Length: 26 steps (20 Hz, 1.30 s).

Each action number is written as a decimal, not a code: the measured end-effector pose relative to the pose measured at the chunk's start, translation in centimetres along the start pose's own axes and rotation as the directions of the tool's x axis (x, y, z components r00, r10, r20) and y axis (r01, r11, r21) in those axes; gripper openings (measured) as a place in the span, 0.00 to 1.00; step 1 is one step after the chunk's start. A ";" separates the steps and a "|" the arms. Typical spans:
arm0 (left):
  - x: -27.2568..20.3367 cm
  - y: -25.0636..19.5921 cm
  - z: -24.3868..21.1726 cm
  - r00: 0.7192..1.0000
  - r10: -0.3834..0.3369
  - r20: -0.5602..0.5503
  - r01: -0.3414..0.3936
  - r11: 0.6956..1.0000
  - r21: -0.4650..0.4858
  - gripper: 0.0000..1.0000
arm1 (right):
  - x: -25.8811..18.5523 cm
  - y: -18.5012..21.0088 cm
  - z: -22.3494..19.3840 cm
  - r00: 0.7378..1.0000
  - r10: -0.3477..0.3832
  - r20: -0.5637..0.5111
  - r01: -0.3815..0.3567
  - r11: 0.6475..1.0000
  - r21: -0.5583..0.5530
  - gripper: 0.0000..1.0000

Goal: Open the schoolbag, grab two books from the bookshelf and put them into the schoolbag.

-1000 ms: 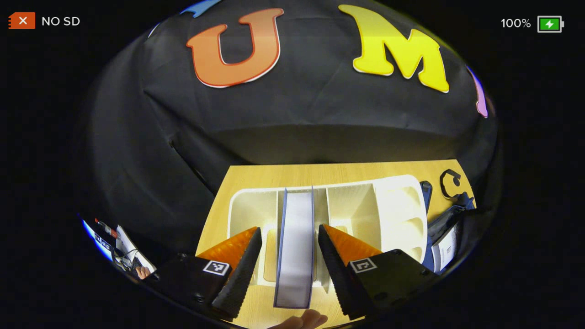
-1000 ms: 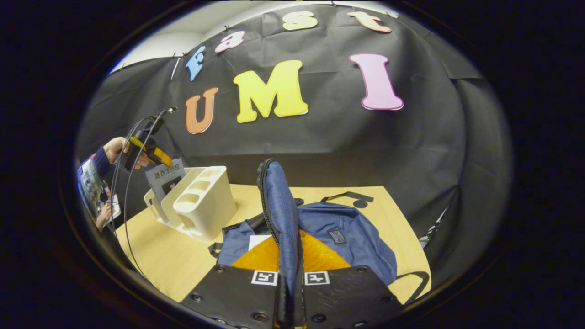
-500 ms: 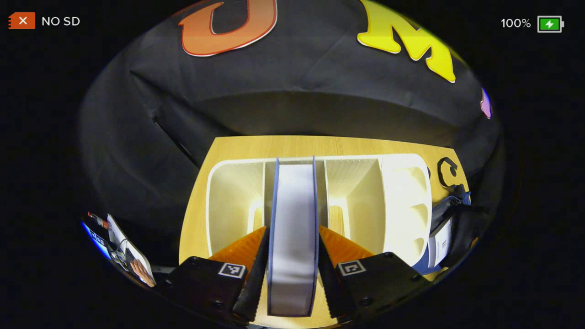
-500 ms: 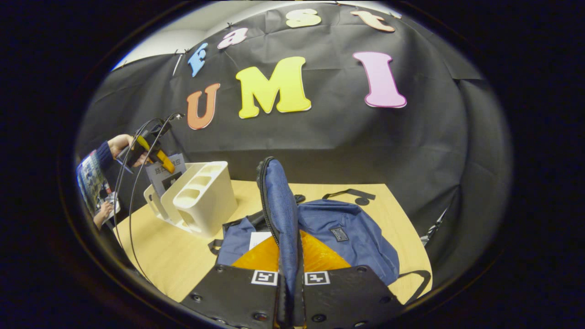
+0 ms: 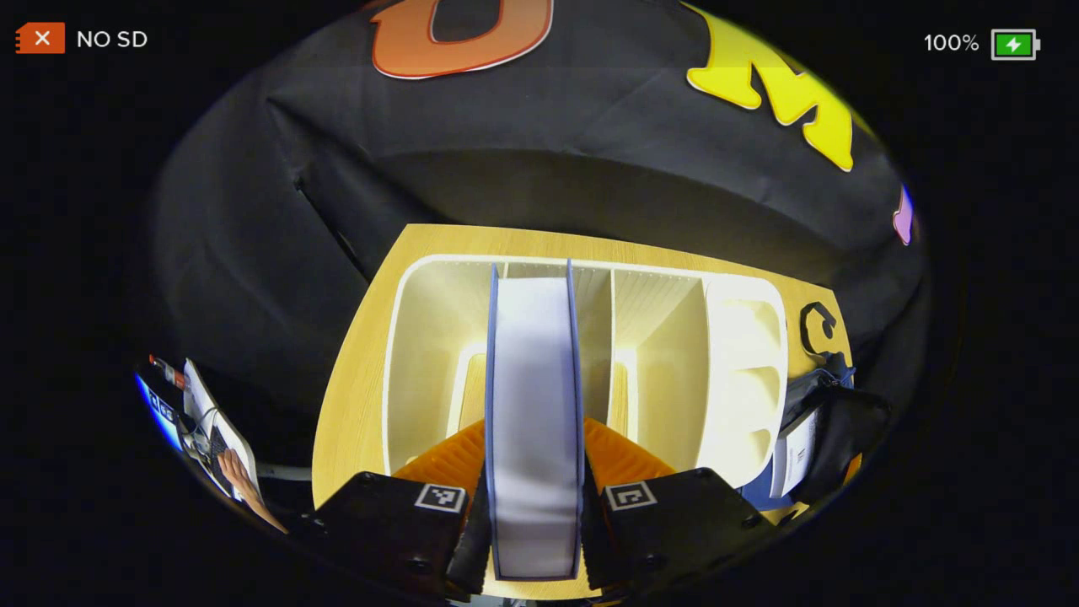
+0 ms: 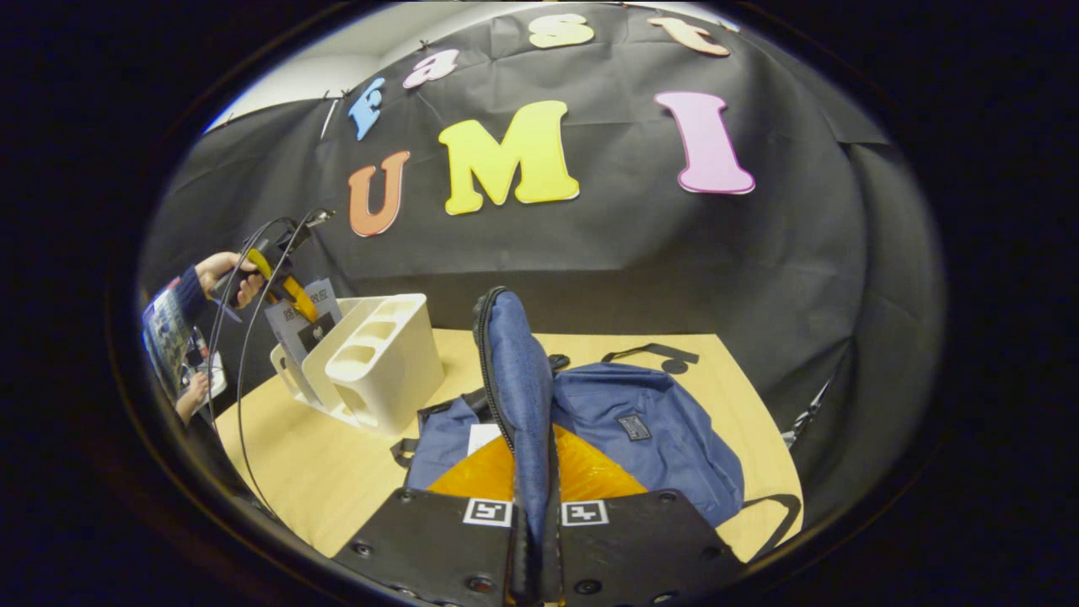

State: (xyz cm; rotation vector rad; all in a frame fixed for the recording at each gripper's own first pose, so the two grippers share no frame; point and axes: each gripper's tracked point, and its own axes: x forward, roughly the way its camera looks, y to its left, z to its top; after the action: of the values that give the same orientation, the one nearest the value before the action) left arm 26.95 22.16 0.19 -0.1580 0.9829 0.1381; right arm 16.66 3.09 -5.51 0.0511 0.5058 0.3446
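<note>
Tabletop: book in bookshelf

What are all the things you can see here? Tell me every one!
Wooden table: one, light yellow-brown, under everything.
White plastic bookshelf: one, on the table, with slots and round holes at one end.
Blue-covered book: one, white page edges, upright in a shelf slot, between the left claw's fingers.
Blue fabric schoolbag: one, lying on the table beside the bookshelf, flap lifted.
White book inside schoolbag: one, partly seen in the opening.
Left claw: one, shut on the book.
Right claw: one, pinching the schoolbag flap.
Hand: one, holding the left claw.
</note>
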 end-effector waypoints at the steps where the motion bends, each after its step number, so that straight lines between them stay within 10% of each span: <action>1: -0.7 0.0 -0.6 1.000 -0.017 -0.001 0.017 1.000 -0.008 0.46 | 0.1 -0.1 0.0 1.000 -0.001 0.000 0.001 1.000 0.003 0.06; 12: -8.8 0.8 -9.1 0.994 -0.103 0.040 0.108 0.983 -0.151 0.46 | 0.3 0.6 -0.8 1.000 0.007 0.007 -0.007 0.999 0.040 0.06; 26: -10.9 0.8 -20.3 0.902 -0.401 0.160 0.428 0.779 -0.458 0.46 | 0.9 1.1 -1.8 0.999 -0.021 -0.025 0.021 0.999 0.031 0.06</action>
State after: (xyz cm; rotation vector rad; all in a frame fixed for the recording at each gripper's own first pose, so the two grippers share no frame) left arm 4.26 18.52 -1.86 -0.8289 0.8212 -0.0235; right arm 16.16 4.38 -7.37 0.0718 0.5355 0.3171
